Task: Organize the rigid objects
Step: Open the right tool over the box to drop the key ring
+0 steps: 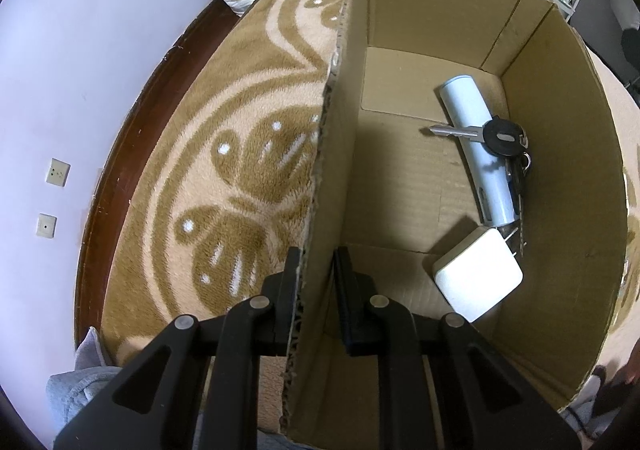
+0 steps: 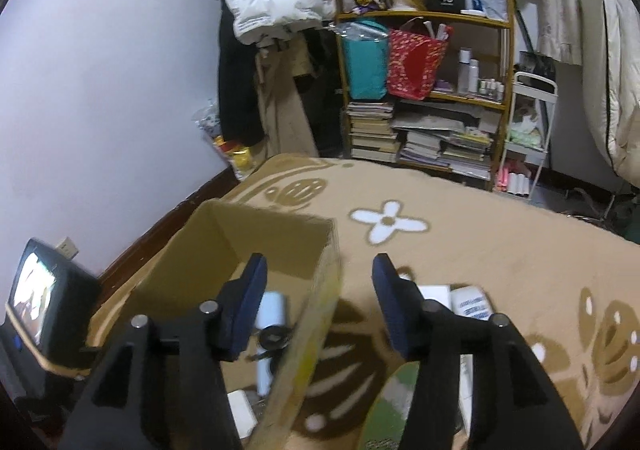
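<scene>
The left tool (image 1: 316, 270) straddles the open brown cardboard box's (image 1: 560, 170) left wall, narrow, likely steadying it; the right tool (image 2: 318, 290) hovers wide, empty.

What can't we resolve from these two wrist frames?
- Left tongs: straddle the cardboard box wall; actual contact with it unclear.
- Keys: the bunch under the black-headed one is hidden behind the blue tube, left wrist view.
- Items outside the box: white packet and green item are blocked by the right tongs and cut by the frame edge.
- Box contents in the right wrist view: motion-blurred.
</scene>
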`<act>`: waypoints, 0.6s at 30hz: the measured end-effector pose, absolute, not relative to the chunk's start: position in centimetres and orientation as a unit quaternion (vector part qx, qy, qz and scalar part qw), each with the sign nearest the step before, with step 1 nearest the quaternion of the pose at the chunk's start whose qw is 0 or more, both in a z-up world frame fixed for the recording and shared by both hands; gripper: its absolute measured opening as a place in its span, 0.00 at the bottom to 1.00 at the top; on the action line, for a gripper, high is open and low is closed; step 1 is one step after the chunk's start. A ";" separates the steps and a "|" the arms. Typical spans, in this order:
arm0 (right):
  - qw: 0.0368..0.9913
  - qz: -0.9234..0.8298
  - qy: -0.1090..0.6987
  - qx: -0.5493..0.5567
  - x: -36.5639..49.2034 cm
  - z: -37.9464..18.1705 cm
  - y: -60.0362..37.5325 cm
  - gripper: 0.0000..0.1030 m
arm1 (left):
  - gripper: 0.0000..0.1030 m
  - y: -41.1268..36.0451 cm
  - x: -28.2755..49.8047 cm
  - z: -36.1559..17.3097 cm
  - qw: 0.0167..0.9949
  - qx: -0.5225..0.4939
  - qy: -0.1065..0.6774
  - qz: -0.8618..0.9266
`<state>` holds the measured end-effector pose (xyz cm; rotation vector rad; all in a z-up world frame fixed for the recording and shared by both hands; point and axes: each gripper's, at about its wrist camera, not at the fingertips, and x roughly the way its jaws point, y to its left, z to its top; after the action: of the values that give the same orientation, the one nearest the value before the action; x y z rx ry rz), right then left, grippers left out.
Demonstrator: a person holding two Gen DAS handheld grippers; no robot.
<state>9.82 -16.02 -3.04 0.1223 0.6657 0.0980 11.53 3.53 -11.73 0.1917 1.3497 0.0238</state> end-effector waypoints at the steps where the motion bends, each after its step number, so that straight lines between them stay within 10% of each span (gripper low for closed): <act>1: 0.941 0.040 0.330 0.060 10.2 -3.0 -16.6 0.62 | 0.16 3.5 11.5 -11.7 0.776 0.089 0.624 0.011; 7: 0.944 0.006 0.322 0.064 11.9 -3.2 -19.1 0.93 | 0.16 3.6 11.5 -11.7 0.777 0.088 0.624 0.012; 18: 0.932 -0.028 0.350 0.087 14.7 -6.8 -22.9 0.98 | 0.16 3.9 11.6 -11.8 0.776 0.084 0.625 0.011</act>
<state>14.69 -22.87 -6.81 0.1788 0.7157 -0.0574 11.60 3.87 -11.81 0.1817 1.3533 0.0231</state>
